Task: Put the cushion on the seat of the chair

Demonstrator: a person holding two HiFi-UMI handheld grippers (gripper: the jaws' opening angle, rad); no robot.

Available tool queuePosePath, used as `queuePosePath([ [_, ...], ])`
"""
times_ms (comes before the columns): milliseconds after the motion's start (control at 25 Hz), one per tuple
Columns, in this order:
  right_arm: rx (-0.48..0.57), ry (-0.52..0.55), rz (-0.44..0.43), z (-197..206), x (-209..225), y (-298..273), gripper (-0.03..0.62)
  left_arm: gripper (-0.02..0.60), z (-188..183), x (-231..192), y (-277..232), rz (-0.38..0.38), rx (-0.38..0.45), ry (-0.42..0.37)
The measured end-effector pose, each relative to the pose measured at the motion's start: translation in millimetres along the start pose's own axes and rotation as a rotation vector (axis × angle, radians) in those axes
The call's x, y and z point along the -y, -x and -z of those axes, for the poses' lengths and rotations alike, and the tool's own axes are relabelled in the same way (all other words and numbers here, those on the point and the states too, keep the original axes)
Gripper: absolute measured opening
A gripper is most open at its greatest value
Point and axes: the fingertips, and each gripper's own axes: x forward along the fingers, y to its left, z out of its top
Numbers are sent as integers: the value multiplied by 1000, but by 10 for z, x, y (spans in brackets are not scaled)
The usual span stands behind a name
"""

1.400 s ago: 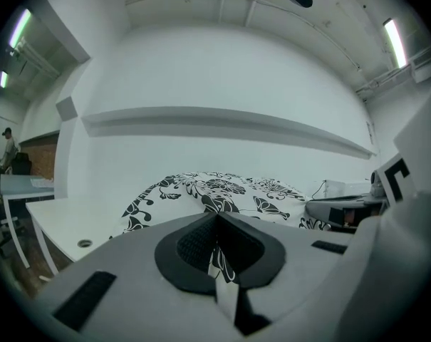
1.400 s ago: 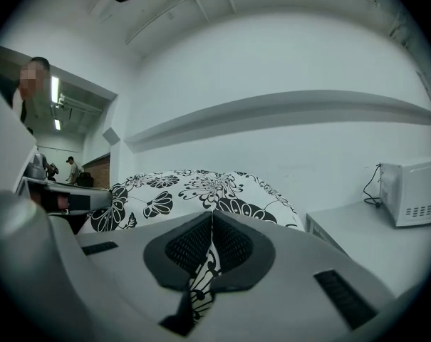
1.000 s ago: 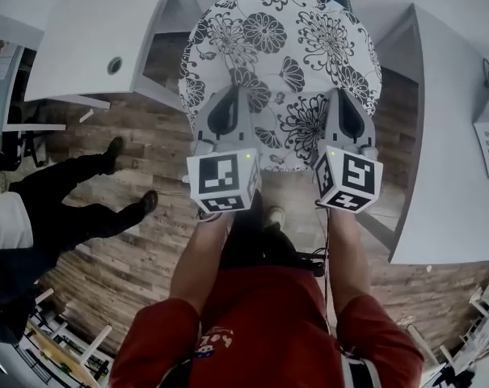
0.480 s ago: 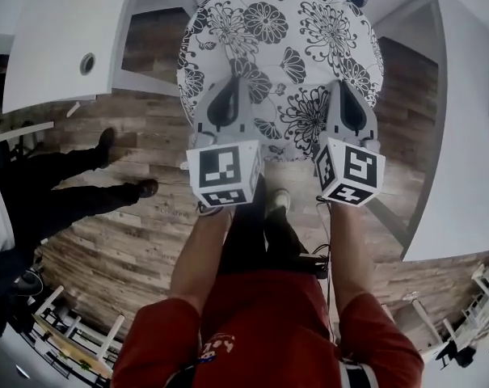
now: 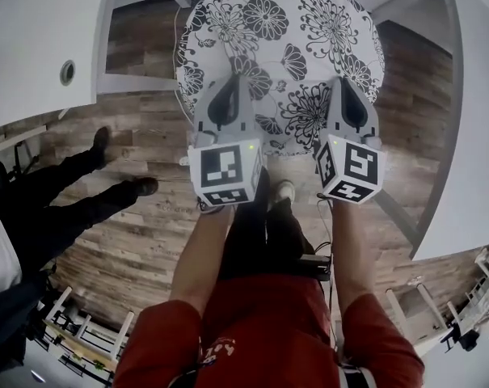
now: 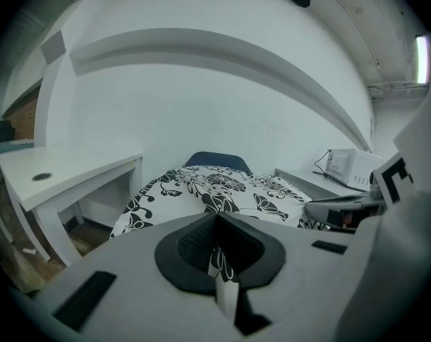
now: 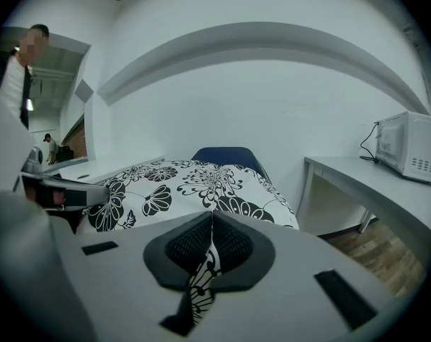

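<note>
A round white cushion (image 5: 280,47) with black flower print hangs level in front of me, held by its near edge. My left gripper (image 5: 228,107) is shut on the near-left rim, my right gripper (image 5: 351,107) on the near-right rim. In the left gripper view the cushion (image 6: 215,187) spreads beyond the left gripper (image 6: 216,251), and patterned cloth shows between the jaws. The right gripper (image 7: 209,255) likewise pinches printed cloth of the cushion (image 7: 194,184). A dark blue chair (image 7: 228,155) back rises just beyond the cushion (image 6: 216,159); its seat is hidden under the cushion.
A white desk (image 5: 42,47) with a cable hole stands left, another white counter (image 5: 474,120) right, bearing a microwave (image 7: 409,148). Wood plank floor (image 5: 139,217) lies below. A bystander's dark legs and shoes (image 5: 74,184) are at left. White wall (image 6: 201,105) lies ahead.
Both grippers tilted down and carried the cushion forward. The blue chair back and the microwave came into the gripper views. The desks slid outward in the head view.
</note>
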Motion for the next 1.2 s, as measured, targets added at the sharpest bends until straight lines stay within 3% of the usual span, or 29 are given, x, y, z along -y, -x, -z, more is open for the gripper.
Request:
queuePosePath([
  [1200,-75,37,-1,54,2,-64,28,28,51,-15,-72,-6,-34,14],
])
